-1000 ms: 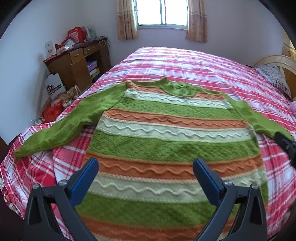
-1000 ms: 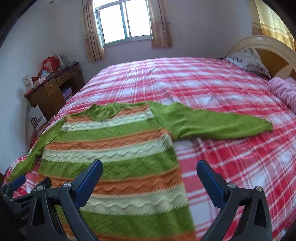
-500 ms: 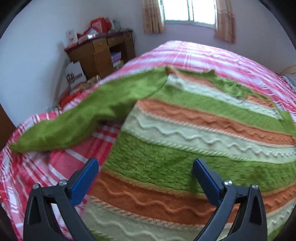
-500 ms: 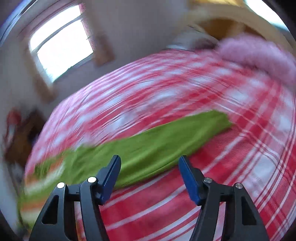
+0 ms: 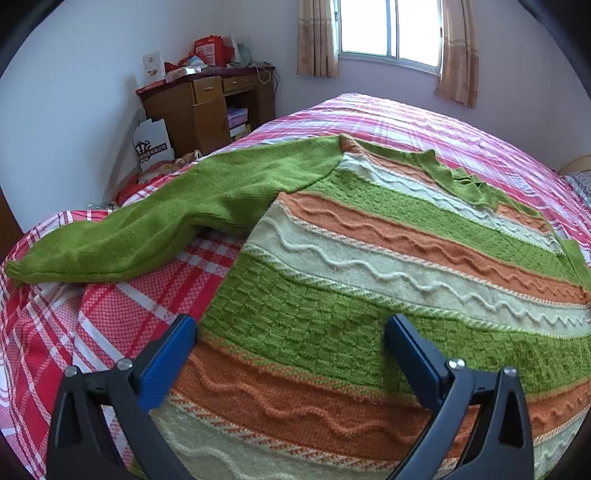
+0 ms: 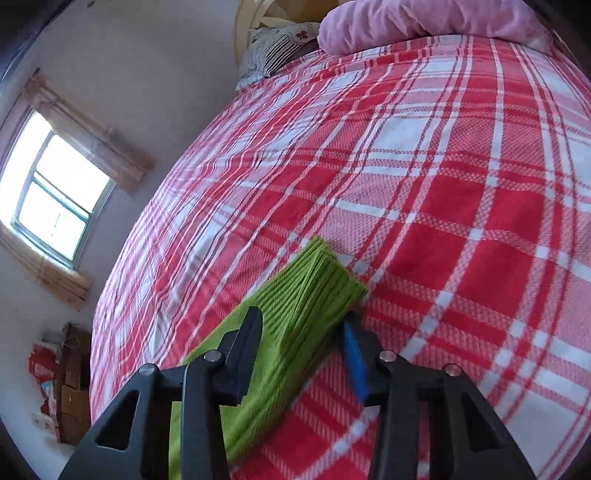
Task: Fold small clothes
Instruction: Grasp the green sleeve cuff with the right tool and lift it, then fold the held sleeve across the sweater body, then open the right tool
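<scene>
A knitted sweater [image 5: 369, 258] with green, orange and cream stripes lies flat on a red plaid bedspread [image 5: 92, 325]. Its green left sleeve [image 5: 147, 229] stretches out toward the bed's left edge. My left gripper [image 5: 291, 332] is open and empty, low over the sweater's lower left body. In the right wrist view my right gripper [image 6: 303, 328] straddles the ribbed cuff of the green right sleeve [image 6: 314, 288], with its fingers half closed on either side of the cloth. The blur hides whether they pinch it.
A wooden desk [image 5: 207, 107] with clutter stands by the wall left of the bed, with a white paper bag [image 5: 153, 146] beside it. A striped pillow [image 6: 277, 44] and a pink blanket [image 6: 424, 18] lie at the headboard. A window [image 5: 391, 29] is behind.
My left gripper moved down and left, closer to the sweater's left side. My right gripper swung right to the right sleeve's cuff, dropped onto it and narrowed its fingers.
</scene>
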